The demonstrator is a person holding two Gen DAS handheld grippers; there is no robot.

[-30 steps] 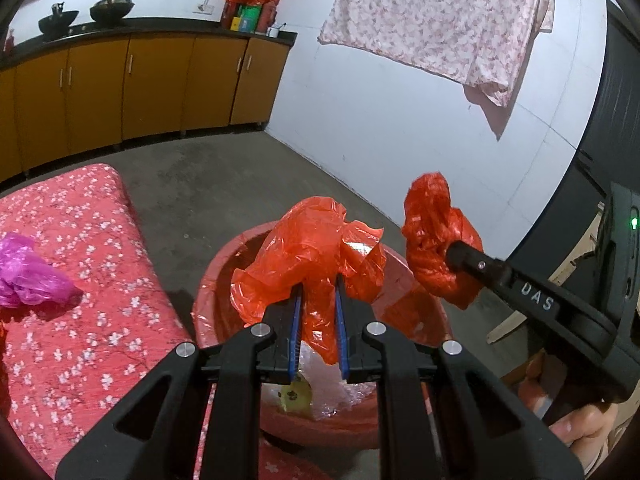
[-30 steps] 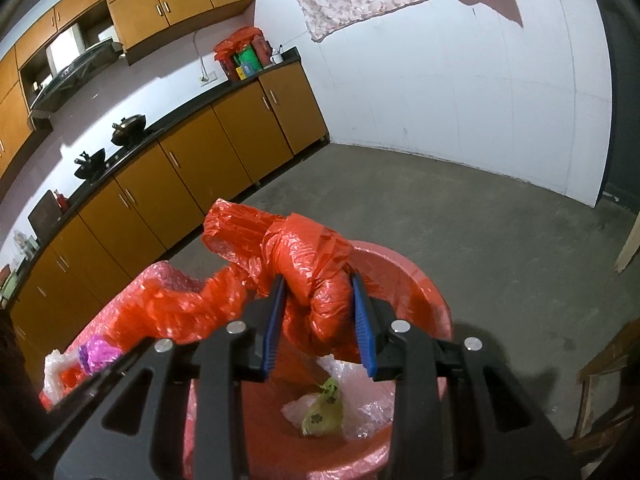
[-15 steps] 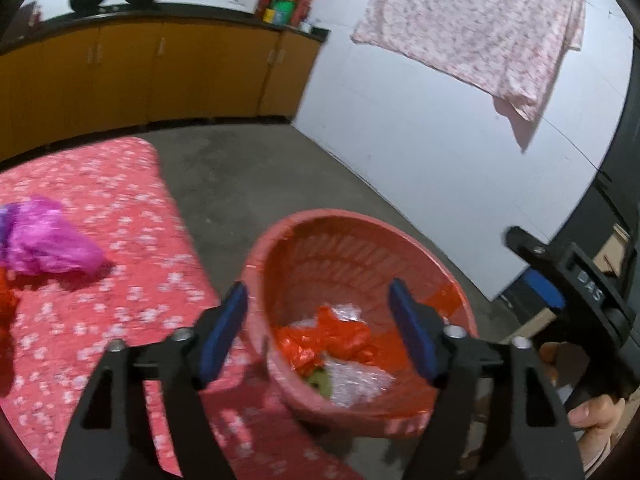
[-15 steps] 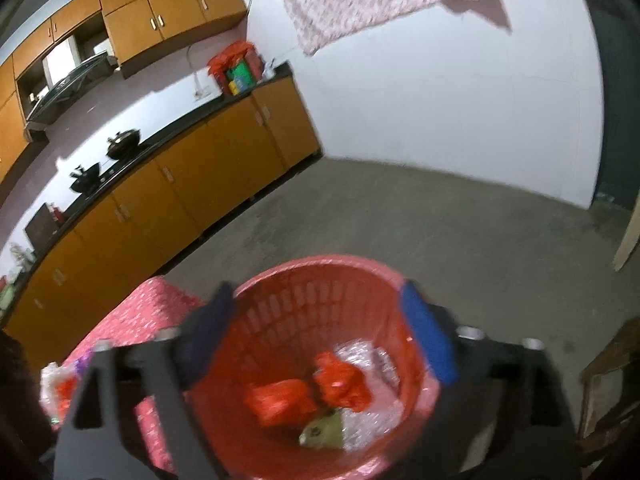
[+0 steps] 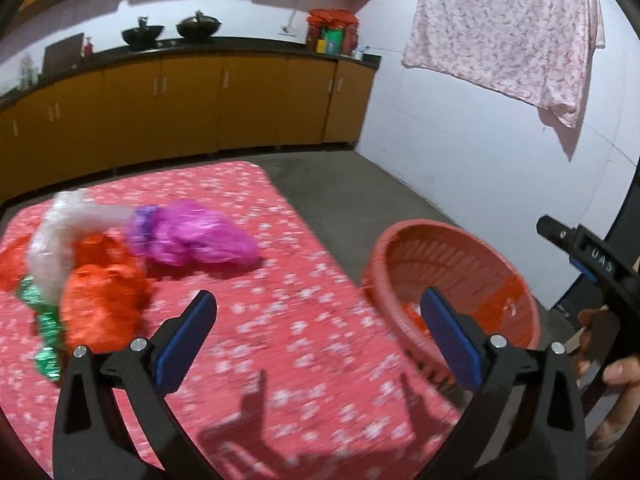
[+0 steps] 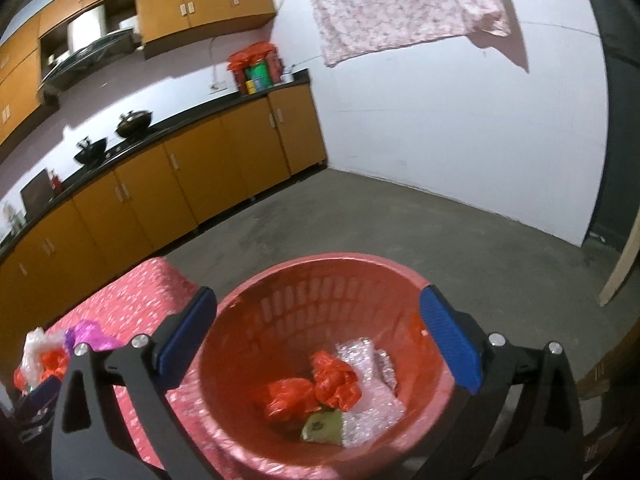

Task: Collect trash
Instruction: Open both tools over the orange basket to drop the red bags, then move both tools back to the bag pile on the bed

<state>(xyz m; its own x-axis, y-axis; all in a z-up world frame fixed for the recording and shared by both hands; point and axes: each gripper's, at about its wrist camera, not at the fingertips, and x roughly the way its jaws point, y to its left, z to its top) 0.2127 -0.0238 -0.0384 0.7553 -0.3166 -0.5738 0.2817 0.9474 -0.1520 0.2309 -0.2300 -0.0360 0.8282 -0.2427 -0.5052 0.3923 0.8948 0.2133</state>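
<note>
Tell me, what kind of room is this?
Most likely a home kitchen. Orange cabinets run under a dark counter, two black woks sit on top, and a flowery cloth hangs on the white wall.

A home kitchen: orange wooden base cabinets [image 5: 200, 108] under a black countertop [image 6: 168, 130], two dark woks [image 5: 172, 32], a floral cloth [image 5: 504, 28] hanging on the white wall.

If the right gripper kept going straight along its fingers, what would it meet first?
Most likely the red basket: the open right gripper points down into it, towards the two red bags inside. Depth is unclear.
</note>
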